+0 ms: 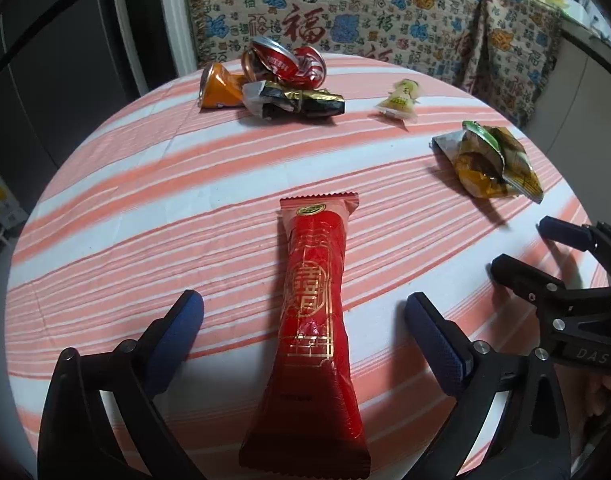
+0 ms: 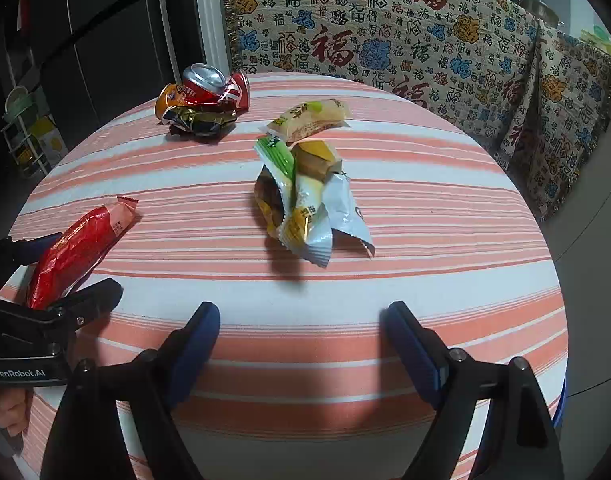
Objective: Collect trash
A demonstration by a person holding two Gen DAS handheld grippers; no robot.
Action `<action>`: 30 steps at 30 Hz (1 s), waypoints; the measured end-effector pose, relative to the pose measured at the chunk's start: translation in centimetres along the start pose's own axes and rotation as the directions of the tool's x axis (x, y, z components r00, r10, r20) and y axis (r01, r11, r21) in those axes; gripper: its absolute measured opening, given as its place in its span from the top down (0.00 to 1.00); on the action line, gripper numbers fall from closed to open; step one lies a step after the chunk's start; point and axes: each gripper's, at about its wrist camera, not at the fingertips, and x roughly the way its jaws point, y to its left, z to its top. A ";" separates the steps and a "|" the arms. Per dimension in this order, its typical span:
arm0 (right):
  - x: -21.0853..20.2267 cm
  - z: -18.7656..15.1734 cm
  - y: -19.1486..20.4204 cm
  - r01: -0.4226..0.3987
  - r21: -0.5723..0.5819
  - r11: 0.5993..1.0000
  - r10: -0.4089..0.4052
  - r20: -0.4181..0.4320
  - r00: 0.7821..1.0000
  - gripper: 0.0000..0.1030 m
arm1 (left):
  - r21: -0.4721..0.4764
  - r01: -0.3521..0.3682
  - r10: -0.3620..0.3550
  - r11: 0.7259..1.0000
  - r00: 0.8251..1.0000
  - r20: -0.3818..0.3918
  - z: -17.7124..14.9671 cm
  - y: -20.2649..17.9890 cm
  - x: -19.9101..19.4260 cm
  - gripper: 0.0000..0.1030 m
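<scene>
Only rightward: small wrapper's [image 2: 309,118] full length

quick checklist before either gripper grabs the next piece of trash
1. Left gripper open wide: ok.
2. Red wrapper lies between its fingers, pads off it: ok.
3. Right gripper open, nothing in it: ok.
4. Green and yellow wrapper ahead of right gripper, nothing in the way: ok.
5. The two grippers apart: ok, but close.
6. Bin or bag for the trash: cannot tell, none in view.
</scene>
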 end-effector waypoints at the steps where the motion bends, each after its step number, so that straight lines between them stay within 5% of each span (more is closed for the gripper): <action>1: 0.0 0.0 0.0 0.000 0.000 1.000 0.000 0.000 1.000 0.15 | 0.000 0.003 -0.003 1.000 1.000 -0.001 0.0 0.0 0.0 0.01; 10: 0.0 0.0 -0.1 -0.009 0.002 1.000 0.009 -0.001 1.000 0.12 | 0.001 0.007 -0.007 1.000 1.000 -0.003 0.0 0.1 0.0 0.01; 16: -0.8 0.5 -2.5 -0.140 0.109 0.984 0.137 0.030 0.990 0.11 | 0.017 0.111 -0.112 0.994 0.994 0.014 0.4 1.0 -0.6 0.01; 20: -1.5 3.5 -3.2 -0.152 0.083 0.985 0.147 0.057 0.987 0.11 | 0.038 0.088 -0.089 0.995 0.996 0.020 1.3 1.3 -0.5 0.03; 24: 0.4 6.1 -2.0 -0.124 0.007 0.992 0.124 0.016 0.992 0.19 | 0.046 0.078 -0.077 0.996 0.997 -0.014 1.5 1.4 -0.1 0.31; 25: 0.9 6.4 -1.8 -0.127 -0.009 0.992 0.127 0.011 0.992 0.31 | 0.055 0.087 -0.086 0.995 0.996 -0.020 1.3 1.2 -0.1 0.38; 26: 1.5 6.5 -1.7 -0.141 -0.020 0.990 0.141 -0.018 0.990 0.62 | 0.070 0.078 -0.077 0.995 0.997 -0.013 1.2 1.1 -0.3 0.62; 27: 2.0 6.5 -1.7 -0.133 -0.025 0.991 0.132 -0.047 0.990 0.67 | 0.087 0.073 -0.073 0.994 0.997 -0.005 1.1 0.9 -0.5 0.83; 30: 0.5 5.8 -2.9 -0.170 0.026 0.985 0.170 -0.011 0.985 0.77 | 0.043 0.158 -0.158 0.987 0.987 -0.004 1.0 0.7 -0.9 0.84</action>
